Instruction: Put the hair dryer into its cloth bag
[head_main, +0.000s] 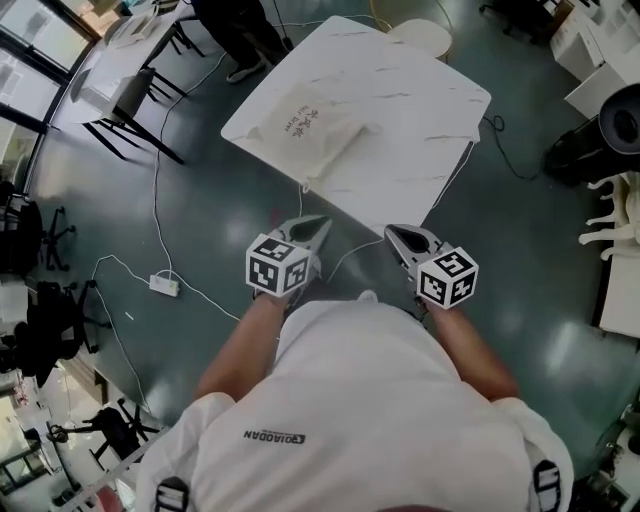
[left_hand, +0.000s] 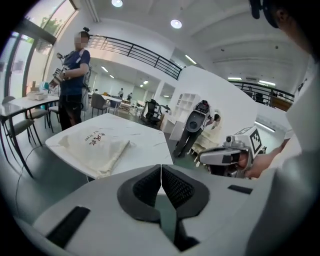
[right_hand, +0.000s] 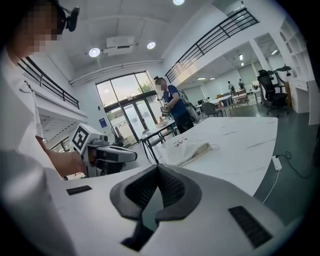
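A cream cloth bag (head_main: 318, 132) with dark print lies bulging on the white table (head_main: 420, 110); it also shows as the cloth bag (left_hand: 97, 145) and the cloth bag (right_hand: 187, 150) in the gripper views. No hair dryer is visible outside it. My left gripper (head_main: 318, 226) hangs shut and empty just off the table's near corner. My right gripper (head_main: 396, 236) is beside it, also shut with nothing between the pads. In their own views the left gripper (left_hand: 161, 167) and right gripper (right_hand: 158, 166) show closed jaws.
A white power strip (head_main: 164, 285) with its cable lies on the dark floor to the left. A chair (head_main: 135, 100) and another table stand at the far left, where a person (left_hand: 74, 75) is standing. White shelving (head_main: 610, 70) and a black round object sit at the right.
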